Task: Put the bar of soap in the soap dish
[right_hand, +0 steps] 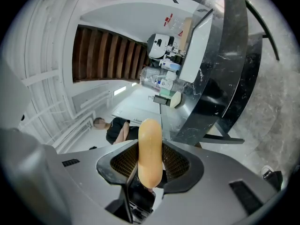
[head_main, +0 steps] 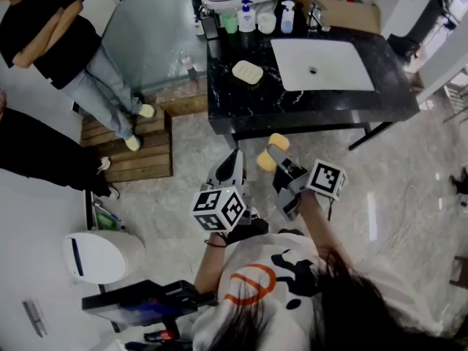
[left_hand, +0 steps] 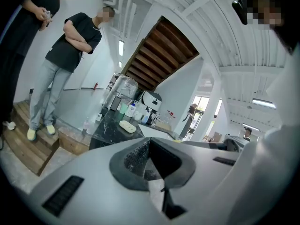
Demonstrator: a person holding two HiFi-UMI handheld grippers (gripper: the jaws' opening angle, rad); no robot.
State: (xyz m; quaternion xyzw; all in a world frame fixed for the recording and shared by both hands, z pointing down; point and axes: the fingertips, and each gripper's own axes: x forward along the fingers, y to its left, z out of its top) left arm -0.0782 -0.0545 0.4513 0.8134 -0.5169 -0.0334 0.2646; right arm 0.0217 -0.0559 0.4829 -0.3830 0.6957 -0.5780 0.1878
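Both right gripper [right_hand: 150, 168] fingers [right_hand: 177, 162] pinch the soap bar [right_hand: 150, 142].

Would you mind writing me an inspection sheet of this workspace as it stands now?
Surface: black marbled counter with a white sink basin set in it.
Job's things: bar of soap, yellow, held off the counter; soap dish on the counter left of the basin, looks empty.
Clutter: bottles along the back edge; cardboard box behind the basin.
Grippers: right gripper shut on the bar of soap; left gripper shut, empty; both short of the counter.
Cables: nothing seen.
Surroundings: wooden steps with a bystander standing on them; white bin.
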